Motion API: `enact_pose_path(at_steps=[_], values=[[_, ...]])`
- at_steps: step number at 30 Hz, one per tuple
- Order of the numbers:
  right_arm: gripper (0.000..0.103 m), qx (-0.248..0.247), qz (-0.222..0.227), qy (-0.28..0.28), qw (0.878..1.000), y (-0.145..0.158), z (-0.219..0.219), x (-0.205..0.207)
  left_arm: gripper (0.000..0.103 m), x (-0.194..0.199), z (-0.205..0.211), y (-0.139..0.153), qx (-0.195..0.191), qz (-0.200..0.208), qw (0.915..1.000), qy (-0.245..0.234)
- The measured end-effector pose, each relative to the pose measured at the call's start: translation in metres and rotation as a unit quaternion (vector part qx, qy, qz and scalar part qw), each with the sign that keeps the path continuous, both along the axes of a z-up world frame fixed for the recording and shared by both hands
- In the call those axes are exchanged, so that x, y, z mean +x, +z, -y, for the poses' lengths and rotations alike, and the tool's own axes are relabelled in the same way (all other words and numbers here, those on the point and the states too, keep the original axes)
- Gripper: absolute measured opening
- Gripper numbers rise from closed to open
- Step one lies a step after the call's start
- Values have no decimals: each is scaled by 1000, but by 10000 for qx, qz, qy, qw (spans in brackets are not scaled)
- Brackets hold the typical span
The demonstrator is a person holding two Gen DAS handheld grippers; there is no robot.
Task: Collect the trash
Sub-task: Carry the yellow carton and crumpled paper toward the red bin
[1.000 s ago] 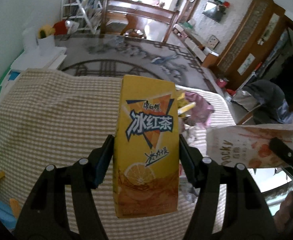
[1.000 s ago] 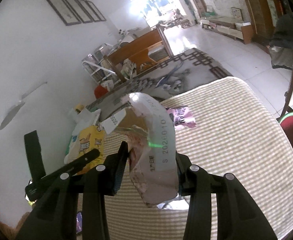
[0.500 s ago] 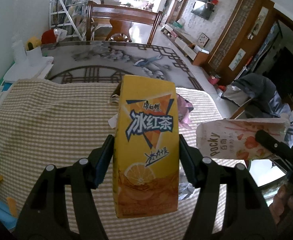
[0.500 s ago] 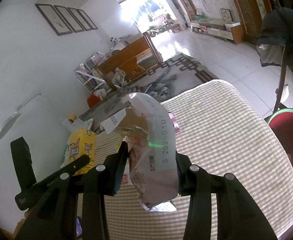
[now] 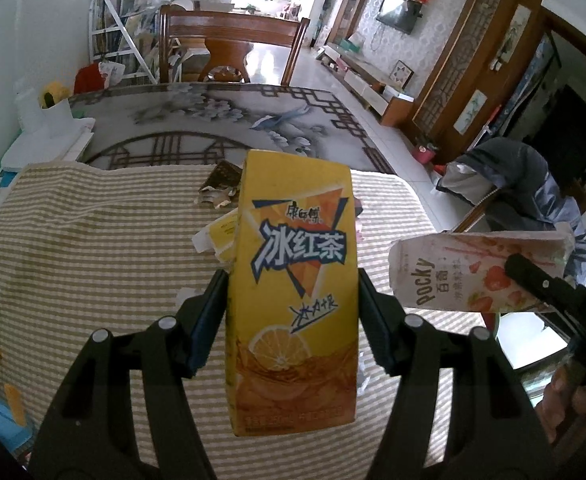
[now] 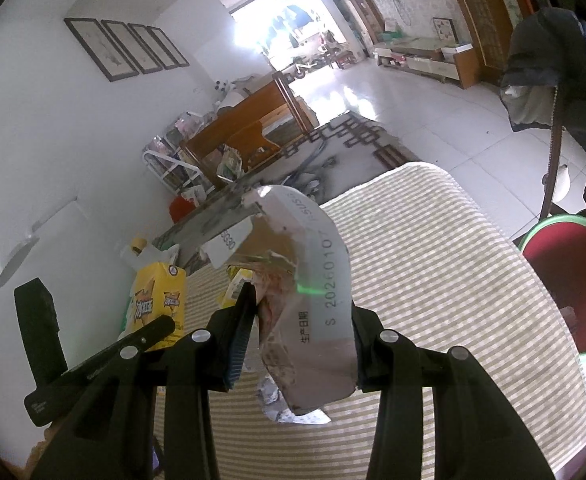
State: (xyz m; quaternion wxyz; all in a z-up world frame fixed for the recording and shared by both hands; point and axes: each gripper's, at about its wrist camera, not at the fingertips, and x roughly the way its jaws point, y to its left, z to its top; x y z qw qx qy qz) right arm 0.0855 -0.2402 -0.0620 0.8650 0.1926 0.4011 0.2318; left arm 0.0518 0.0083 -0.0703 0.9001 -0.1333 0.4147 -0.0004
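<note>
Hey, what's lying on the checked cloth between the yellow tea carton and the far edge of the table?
In the left wrist view, a torn brown wrapper and a yellow packet lie on the checked cloth behind the yellow tea carton.

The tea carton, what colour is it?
Yellow with an orange triangle and a lemon slice: carton, best in the left wrist view.
</note>
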Motion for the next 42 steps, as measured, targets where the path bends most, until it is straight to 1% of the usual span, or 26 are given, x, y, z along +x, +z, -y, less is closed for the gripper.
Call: enact_pose_path(at_steps=[10,16,28,34,42], values=[[40,68,-20,99,9999,0,30,16,60,2,29,4,67,-18,9999,152],[40,90,-51,157,9998,0,54,31,60,10,55,6,92,-22,9998,185],[40,130,-109,54,9998,-1,106,45,60,23,101,10,169,-48,9997,155],[40,118,-87,-134,9998,-1,135,47,60,34,129,9,187,-97,9998,-8],[40,114,-154,-663,9976,-8,191,48,60,57,184,10,227,-79,9983,-539]])
